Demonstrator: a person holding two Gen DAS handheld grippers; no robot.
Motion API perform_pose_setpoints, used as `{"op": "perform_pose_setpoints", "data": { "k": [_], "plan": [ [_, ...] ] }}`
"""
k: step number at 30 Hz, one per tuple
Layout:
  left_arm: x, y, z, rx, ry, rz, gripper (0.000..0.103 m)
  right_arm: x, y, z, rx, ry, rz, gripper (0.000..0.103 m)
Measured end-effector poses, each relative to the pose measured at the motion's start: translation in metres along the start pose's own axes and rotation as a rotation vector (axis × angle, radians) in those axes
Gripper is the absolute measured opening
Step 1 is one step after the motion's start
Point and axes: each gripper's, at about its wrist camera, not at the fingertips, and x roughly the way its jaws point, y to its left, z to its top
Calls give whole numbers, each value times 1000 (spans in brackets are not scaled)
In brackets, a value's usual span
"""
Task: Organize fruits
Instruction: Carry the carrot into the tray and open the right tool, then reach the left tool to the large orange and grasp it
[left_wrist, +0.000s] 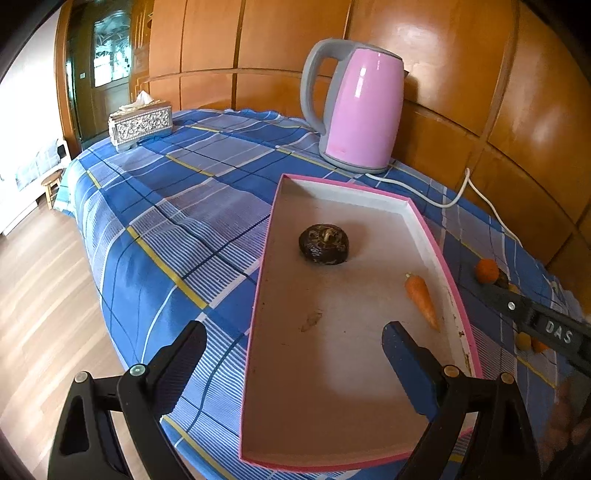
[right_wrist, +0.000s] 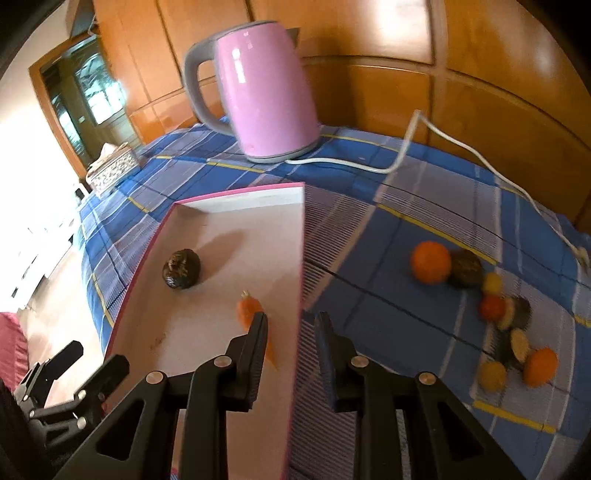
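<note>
A shallow pink-rimmed tray (left_wrist: 369, 192) lies on the blue checked cloth. In it are a dark wrinkled round fruit (left_wrist: 324, 244) and a small carrot (left_wrist: 423, 301). My left gripper (left_wrist: 293, 326) hangs open and wide over the tray's near end, holding nothing. My right gripper (right_wrist: 291, 315) has its jaws a narrow gap apart, empty, above the tray's right wall (right_wrist: 301, 258). The carrot (right_wrist: 249, 308) lies just under its left finger. Right of the tray, loose fruit sits on the cloth: an orange (right_wrist: 431, 262), a dark round fruit (right_wrist: 466, 273), small yellow and red ones, and cut dark pieces (right_wrist: 517, 314).
A pink kettle (left_wrist: 358, 110) stands behind the tray. Its white cord (right_wrist: 461, 147) trails across the cloth to the right. A patterned tissue box (left_wrist: 140, 123) sits at the far left corner. Wooden panelling backs the table, and the floor drops away on the left.
</note>
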Motion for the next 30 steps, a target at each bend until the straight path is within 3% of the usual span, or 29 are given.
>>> {"op": "perform_pose_setpoints", "data": {
  "k": [17,30],
  "plan": [
    [-10,-25,-6,76,5,-60,96,-50,-86,-60,204,-48,-156,26],
    [-16,-56,-8,177,24,-168,103,-79,-181,-121,424,-46,-369,26]
  ]
}}
